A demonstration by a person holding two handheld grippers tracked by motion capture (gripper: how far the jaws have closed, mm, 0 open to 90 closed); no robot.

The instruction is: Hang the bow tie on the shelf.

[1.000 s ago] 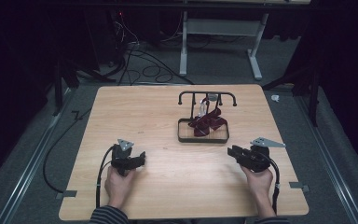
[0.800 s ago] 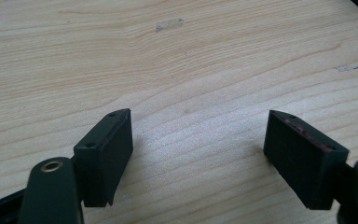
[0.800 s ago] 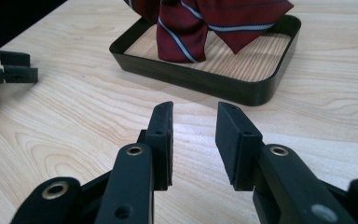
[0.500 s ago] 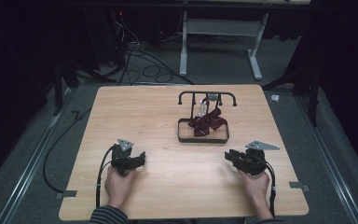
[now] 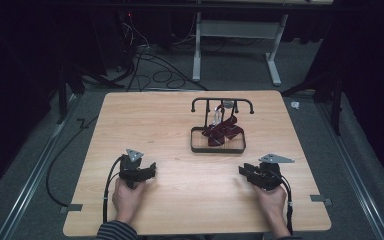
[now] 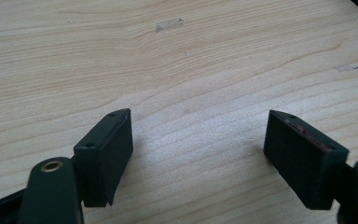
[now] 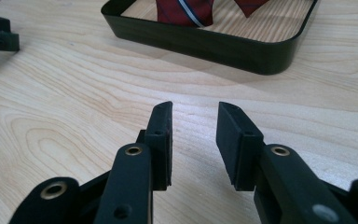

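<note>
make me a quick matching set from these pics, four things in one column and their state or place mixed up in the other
Things:
1. left claw
2. right claw
3. red striped cloth
4. black rack

States or places:
A. jaws a narrow gap apart
B. lies in the black tray
C. jaws spread wide over bare wood
D. stands at the tray's far side

Pairs: 1-C, 2-A, 3-B, 4-D

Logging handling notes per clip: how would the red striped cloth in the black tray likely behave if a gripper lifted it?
The red striped cloth lies crumpled and folded, so it is probably floppy and would drape. It looks thin, likely light. It might catch on the black tray rim.
</note>
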